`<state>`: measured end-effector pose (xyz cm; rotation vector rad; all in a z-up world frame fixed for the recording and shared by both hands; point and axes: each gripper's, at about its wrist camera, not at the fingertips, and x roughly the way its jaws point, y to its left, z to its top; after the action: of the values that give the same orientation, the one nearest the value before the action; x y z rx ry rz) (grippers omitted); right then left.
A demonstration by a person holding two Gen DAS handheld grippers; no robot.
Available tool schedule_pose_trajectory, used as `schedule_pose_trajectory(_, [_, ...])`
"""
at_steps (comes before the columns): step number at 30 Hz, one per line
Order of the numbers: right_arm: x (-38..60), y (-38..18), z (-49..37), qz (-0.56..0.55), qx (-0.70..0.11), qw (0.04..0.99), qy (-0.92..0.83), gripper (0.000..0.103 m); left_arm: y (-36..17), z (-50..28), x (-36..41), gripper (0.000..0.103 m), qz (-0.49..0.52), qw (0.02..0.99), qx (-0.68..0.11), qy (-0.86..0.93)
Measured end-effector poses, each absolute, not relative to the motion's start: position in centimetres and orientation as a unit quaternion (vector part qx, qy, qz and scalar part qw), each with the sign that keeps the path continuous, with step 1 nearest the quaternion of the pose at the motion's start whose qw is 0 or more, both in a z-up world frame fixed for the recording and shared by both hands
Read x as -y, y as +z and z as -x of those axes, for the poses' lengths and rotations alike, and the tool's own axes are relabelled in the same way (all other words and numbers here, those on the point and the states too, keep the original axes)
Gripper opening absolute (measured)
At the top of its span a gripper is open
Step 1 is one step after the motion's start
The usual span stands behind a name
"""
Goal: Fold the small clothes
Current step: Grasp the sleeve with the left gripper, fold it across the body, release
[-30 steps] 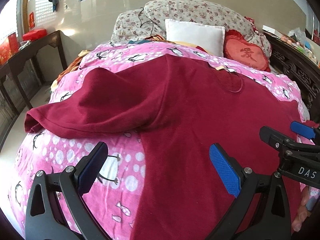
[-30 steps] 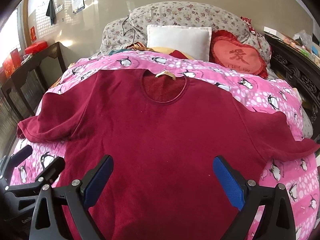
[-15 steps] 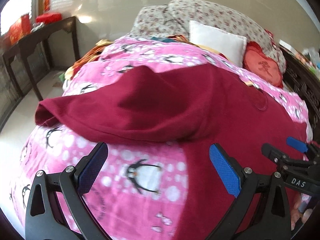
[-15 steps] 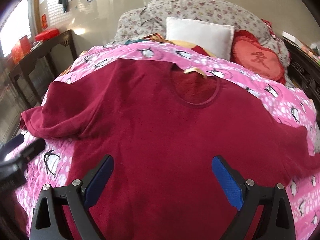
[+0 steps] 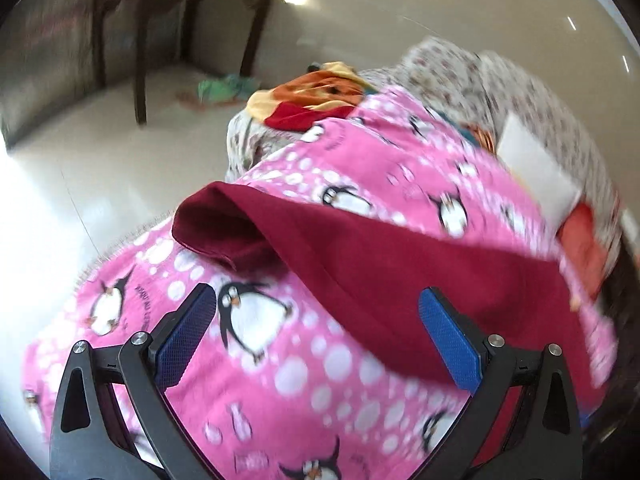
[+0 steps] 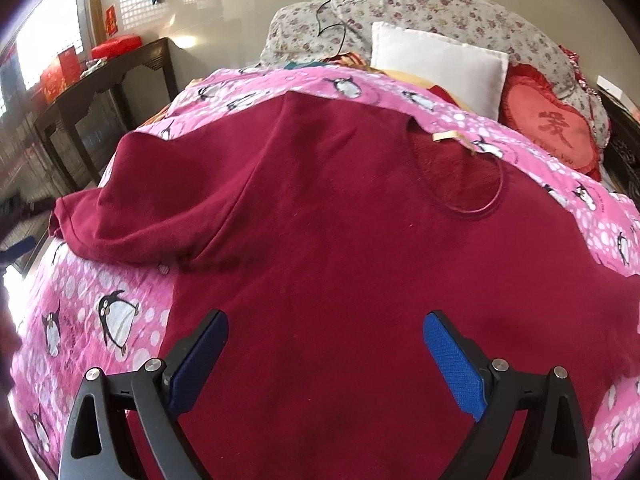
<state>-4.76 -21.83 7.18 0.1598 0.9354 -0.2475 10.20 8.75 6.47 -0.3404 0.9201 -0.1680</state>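
A dark red long-sleeved top lies spread flat on a pink penguin-print blanket, neckline toward the pillows. Its left sleeve runs out to the bed's left side, the cuff near the blanket's edge. My left gripper hovers open over the blanket just short of that sleeve, nothing between its blue pads. Above the lower body of the top, my right gripper is open too and holds nothing. The left wrist view is motion-blurred.
At the head of the bed lie a white pillow, a red heart cushion and a floral quilt. A dark wooden table stands on the tiled floor to the left. Orange and yellow clothes are heaped at the bed's far left.
My left gripper has swung left toward the sleeve cuff and the floor side of the bed. The right gripper has shifted left and closer to the top. Both have stayed open.
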Motion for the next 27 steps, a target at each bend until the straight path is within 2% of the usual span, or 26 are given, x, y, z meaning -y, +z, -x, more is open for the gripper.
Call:
schedule_pose_trajectory(5, [21.5, 7.3, 5.0, -0.086, -0.442, 0.887, -0.106, 0.097, 6.2, -13.5, -10.1, 0.092, 0.207, 0.868, -0.444, -0.079])
schedule_pose_trajectory(7, [21.5, 7.3, 4.9, -0.090, -0.442, 0.887, -0.103, 0.097, 5.6, -14.7, -9.9, 0.079, 0.202, 0.866, -0.450, -0.082])
schedule_pose_trajectory(9, [21.5, 7.2, 4.8, -0.093, -0.443, 0.886, -0.100, 0.097, 4.4, -15.8, -9.7, 0.042, 0.214, 0.849, -0.473, -0.098])
schedule_pose_trajectory(10, [21.4, 7.2, 4.8, -0.094, -0.443, 0.886, -0.098, 0.097, 3.9, -16.2, -9.6, 0.034, 0.222, 0.842, -0.479, -0.107])
schedule_pose_trajectory(11, [21.4, 7.1, 4.8, -0.095, -0.444, 0.886, -0.096, 0.097, 3.4, -16.5, -9.4, 0.020, 0.230, 0.837, -0.482, -0.119])
schedule_pose_trajectory(12, [21.4, 7.1, 4.9, -0.096, -0.444, 0.886, -0.095, 0.097, 3.1, -16.7, -9.3, 0.014, 0.235, 0.834, -0.483, -0.129])
schedule_pose_trajectory(15, [21.6, 7.4, 5.2, -0.097, -0.443, 0.886, -0.094, 0.097, 4.8, -16.2, -9.5, 0.009, 0.247, 0.841, -0.461, -0.137])
schedule_pose_trajectory(20, [23.4, 8.7, 6.7, -0.108, -0.428, 0.891, -0.109, 0.097, 13.6, -12.6, -6.5, 0.009, 0.215, 0.883, -0.372, -0.190])
schedule_pose_trajectory(24, [26.3, 10.0, 8.9, -0.132, -0.408, 0.893, -0.134, 0.097, 19.8, -6.9, 0.8, 0.009, 0.150, 0.894, -0.313, -0.284])
schedule_pose_trajectory(27, [29.0, 10.6, 10.7, -0.144, -0.397, 0.891, -0.166, 0.097, 21.4, -1.7, 8.3, 0.009, 0.088, 0.876, -0.294, -0.372])
